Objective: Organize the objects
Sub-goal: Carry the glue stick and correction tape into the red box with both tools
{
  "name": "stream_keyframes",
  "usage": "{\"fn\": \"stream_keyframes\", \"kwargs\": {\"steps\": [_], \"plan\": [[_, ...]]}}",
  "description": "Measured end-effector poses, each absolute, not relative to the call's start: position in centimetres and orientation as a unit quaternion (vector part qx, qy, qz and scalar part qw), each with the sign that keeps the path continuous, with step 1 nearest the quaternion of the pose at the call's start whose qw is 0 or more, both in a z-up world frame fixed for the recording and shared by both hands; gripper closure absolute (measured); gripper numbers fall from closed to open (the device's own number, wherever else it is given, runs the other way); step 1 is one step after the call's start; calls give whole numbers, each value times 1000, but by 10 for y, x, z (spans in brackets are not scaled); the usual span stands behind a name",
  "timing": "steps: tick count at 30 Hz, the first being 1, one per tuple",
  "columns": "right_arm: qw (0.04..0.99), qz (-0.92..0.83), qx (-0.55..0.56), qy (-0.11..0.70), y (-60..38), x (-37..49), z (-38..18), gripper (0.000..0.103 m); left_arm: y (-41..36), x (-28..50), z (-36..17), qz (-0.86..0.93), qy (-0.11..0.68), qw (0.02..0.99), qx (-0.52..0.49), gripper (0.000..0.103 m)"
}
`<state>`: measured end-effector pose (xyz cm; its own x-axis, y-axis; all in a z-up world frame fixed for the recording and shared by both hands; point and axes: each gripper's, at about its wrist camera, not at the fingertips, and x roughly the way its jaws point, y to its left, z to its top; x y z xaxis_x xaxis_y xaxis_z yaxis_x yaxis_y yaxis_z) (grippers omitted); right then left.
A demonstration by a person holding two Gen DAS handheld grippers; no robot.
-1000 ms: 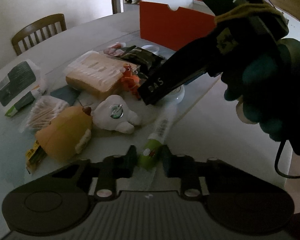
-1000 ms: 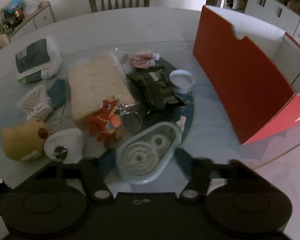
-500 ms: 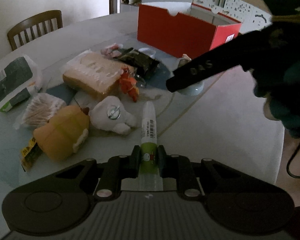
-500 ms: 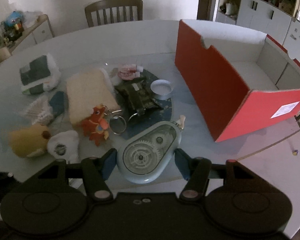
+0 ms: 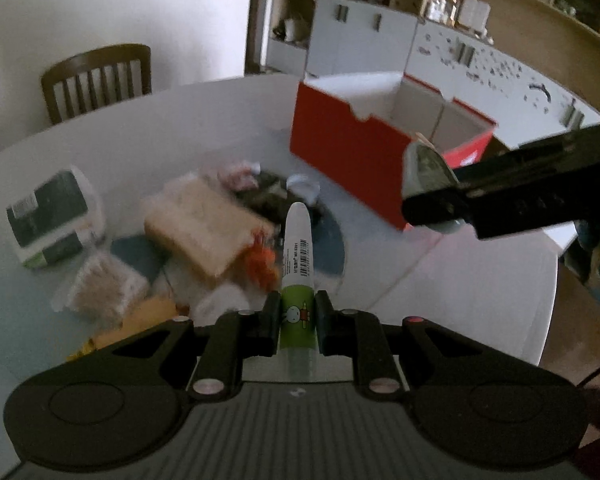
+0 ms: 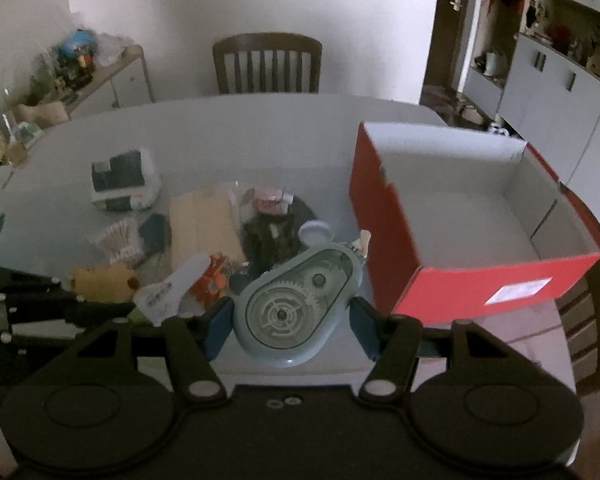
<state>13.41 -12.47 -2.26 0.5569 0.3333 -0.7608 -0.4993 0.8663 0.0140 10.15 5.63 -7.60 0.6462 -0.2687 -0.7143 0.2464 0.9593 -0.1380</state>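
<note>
My left gripper [image 5: 297,316] is shut on a white and green glue stick [image 5: 296,276], held above the table with its tip pointing forward. My right gripper [image 6: 291,312] is shut on a pale blue tape dispenser [image 6: 296,304] with gears showing, also lifted off the table. In the left wrist view that dispenser [image 5: 428,176] and the right gripper's dark finger [image 5: 512,196] hang in front of the red box [image 5: 352,152]. The red box [image 6: 384,232] stands open with a white inside, to the right of both grippers.
A pile lies on the round table [image 6: 260,128]: a bread pack [image 6: 200,224], a dark snack pack [image 6: 272,236], cotton swabs [image 6: 118,240], a yellow plush [image 6: 104,280], an orange toy [image 6: 212,280], a tissue pack [image 6: 124,180] and a small round tin [image 6: 314,232]. A wooden chair [image 6: 266,64] stands behind.
Both grippers have risen off the table with their loads. The left closed on the glue stick and lifted it. The right carried the dispenser up and toward the red box.
</note>
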Motion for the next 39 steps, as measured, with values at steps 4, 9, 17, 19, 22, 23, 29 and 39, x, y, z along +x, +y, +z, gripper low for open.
{"fn": "stream_keyframes", "kwargs": {"steps": [4, 9, 17, 19, 22, 23, 29, 39], "plan": [[876, 256, -108, 393, -144, 146, -8, 40, 41, 112, -58, -133, 385, 913, -16, 87], [877, 271, -116, 379, -169, 168, 2, 40, 17, 133, -38, -123, 375, 918, -33, 87], [880, 274, -118, 370, -213, 213, 7, 40, -31, 176, -19, -117, 372, 920, -37, 87], [880, 273, -117, 370, -223, 224, 5, 40, -43, 187, -17, -115, 373, 920, -34, 87], [880, 270, -116, 374, -237, 239, 0, 40, -59, 205, -15, -113, 381, 917, -36, 87], [879, 270, -115, 376, -242, 244, -1, 40, -66, 211, -15, -113, 382, 916, -35, 87], [876, 263, -109, 389, -265, 274, -12, 40, -98, 248, -11, -115, 391, 913, -27, 87], [865, 269, -123, 406, -282, 311, -36, 40, -138, 314, -32, -112, 428, 897, -5, 87]]}}
